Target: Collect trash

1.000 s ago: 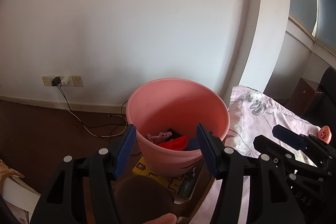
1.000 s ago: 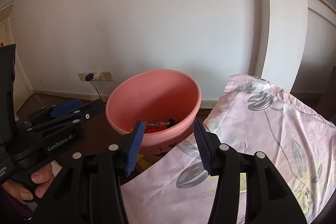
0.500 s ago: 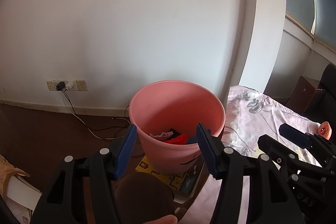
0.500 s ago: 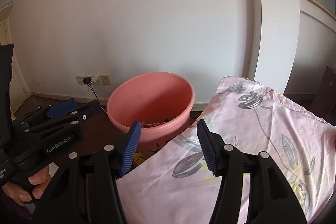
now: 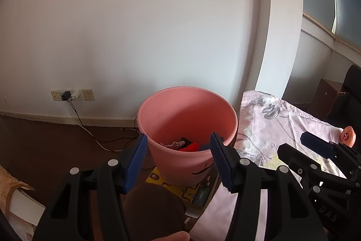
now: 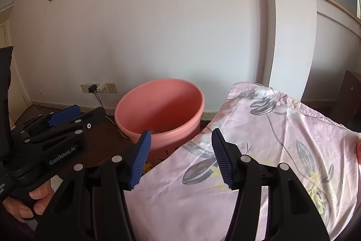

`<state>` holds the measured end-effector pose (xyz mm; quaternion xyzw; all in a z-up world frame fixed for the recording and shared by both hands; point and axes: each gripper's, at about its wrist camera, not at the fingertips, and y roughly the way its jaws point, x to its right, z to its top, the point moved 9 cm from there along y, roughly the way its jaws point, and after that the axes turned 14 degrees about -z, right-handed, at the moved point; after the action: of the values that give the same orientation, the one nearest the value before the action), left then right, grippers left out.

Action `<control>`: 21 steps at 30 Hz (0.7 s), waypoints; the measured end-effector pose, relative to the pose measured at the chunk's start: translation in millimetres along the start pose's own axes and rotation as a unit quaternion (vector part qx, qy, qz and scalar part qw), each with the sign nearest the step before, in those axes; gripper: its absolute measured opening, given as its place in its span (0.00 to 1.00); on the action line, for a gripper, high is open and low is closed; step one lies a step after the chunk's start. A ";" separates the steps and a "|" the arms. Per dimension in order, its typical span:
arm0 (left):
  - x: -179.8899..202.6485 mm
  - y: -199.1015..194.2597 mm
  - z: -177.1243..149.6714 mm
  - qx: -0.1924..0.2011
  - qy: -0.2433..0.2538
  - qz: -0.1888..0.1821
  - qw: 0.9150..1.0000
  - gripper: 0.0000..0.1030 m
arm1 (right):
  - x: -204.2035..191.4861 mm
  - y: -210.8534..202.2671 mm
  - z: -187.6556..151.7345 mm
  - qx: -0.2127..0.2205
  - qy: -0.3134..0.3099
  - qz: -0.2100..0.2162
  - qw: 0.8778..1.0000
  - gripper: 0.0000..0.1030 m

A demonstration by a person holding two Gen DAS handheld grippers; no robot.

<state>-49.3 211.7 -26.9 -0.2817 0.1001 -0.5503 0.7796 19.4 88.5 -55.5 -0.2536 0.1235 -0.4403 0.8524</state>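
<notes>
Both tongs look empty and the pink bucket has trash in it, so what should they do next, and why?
Probably swing the right tongs toward the small orange-pink thing on the flowered cloth. Both tongs, left included, are open and hold nothing, and the pink bucket already holds scraps.

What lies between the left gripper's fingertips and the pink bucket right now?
Nothing is held: in the left wrist view the left gripper stands open, with only dark floor and a yellow printed booklet under the pink bucket.
</notes>
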 end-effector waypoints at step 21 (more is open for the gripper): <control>6.7 -4.3 -5.0 0.001 0.008 -0.002 1.000 0.54 | 6.4 -4.0 -3.6 -0.001 0.011 0.000 1.000 0.55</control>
<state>-52.6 202.9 -27.6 -0.2766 0.1056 -0.5540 0.7781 18.8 80.1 -56.3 -0.2494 0.1330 -0.4431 0.8507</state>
